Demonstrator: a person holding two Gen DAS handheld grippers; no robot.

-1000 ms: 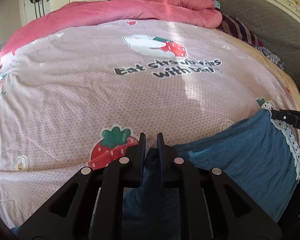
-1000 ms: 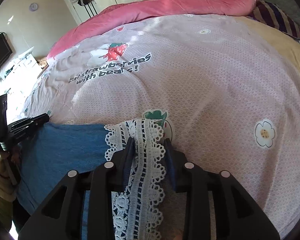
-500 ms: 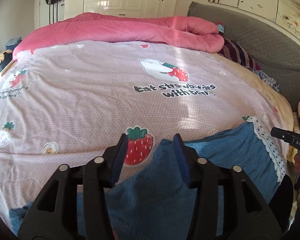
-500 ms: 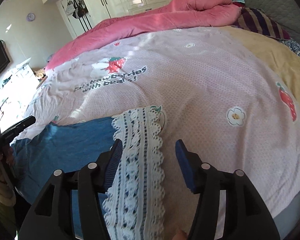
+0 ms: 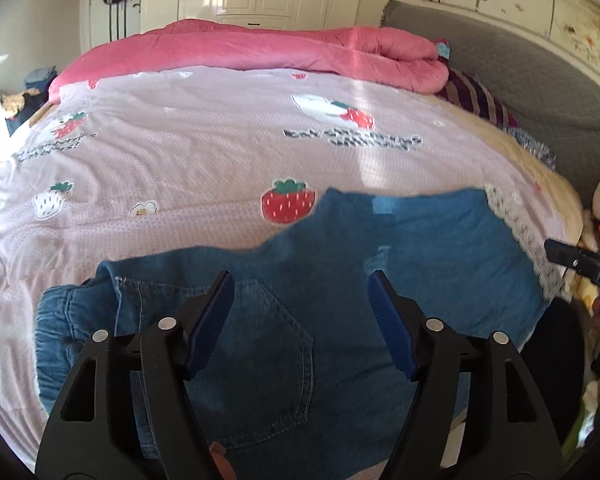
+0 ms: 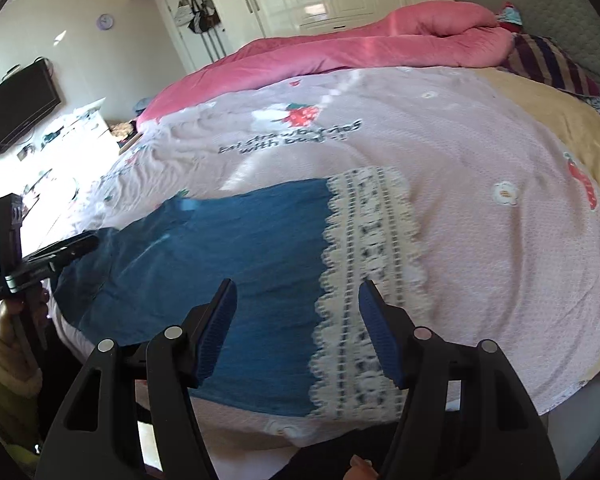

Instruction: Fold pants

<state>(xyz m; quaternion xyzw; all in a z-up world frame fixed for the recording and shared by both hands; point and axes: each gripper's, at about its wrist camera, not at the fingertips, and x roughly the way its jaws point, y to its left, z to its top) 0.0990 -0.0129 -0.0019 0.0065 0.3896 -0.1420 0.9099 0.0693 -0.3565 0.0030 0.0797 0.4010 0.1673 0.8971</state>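
Blue denim pants (image 5: 340, 280) lie flat across the near edge of the bed, waistband and back pocket (image 5: 276, 352) at the left, white lace hem (image 6: 364, 280) at the right. My left gripper (image 5: 300, 292) hovers above the pocket area with its jaws opening and nothing between the pads. Over the lace hem, my right gripper (image 6: 296, 300) also has its jaws opening, clear of the cloth. Each gripper shows at the edge of the other's view: the right gripper (image 5: 580, 264) and the left gripper (image 6: 40, 264).
The pink strawberry-print bedspread (image 5: 220, 152) covers the bed. A rolled pink quilt (image 5: 260, 48) lies along the far side, a striped pillow (image 6: 548, 64) by the grey headboard (image 5: 520, 72). White wardrobes stand behind; a television (image 6: 16, 108) hangs at the left.
Both grippers let go of the pants, opened wide and pulled back and up from the bed. The pants now lie spread on the bedspread.
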